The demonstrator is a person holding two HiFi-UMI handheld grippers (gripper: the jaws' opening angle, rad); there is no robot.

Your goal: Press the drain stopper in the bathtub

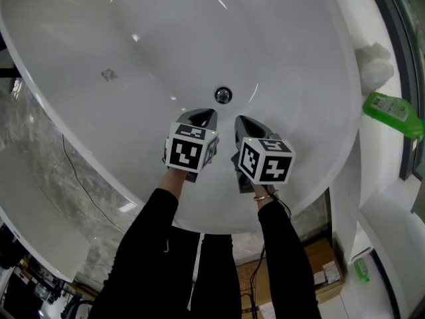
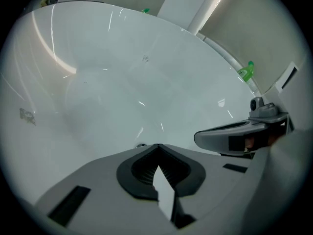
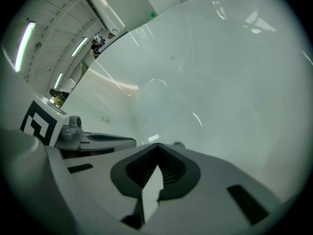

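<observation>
Black sleeves (image 1: 149, 244) are seen lowest; beyond them the left tongs (image 1: 203, 116) and right tongs (image 1: 243, 121) are held closed, tip to tip, on nothing. The drain stopper (image 1: 223, 95) is found on the bathtub (image 1: 133, 32) floor at twelve o'clock, just beyond both tips and about equally near each.

One bathtub (image 1: 99, 125) is filling the head view, and one drain stopper (image 1: 223, 96) is sitting in its bottom. Two tools are hanging over it, the left tool (image 1: 202, 117) and the right tool (image 1: 242, 121), each carrying one marker cube, so two cubes in all. Two black sleeves are reaching in, the left sleeve (image 1: 143, 244) and the right sleeve (image 1: 285, 258), and one bracelet (image 1: 263, 196) is circling the right wrist. Two green bottles are showing at the right, a big bottle (image 1: 393, 113) higher up and a small bottle (image 1: 362, 268) lower down. One white lump (image 1: 374, 65) is lying beside the tub's rim. One cardboard box (image 1: 312, 271) is showing near the bottom edge.
</observation>
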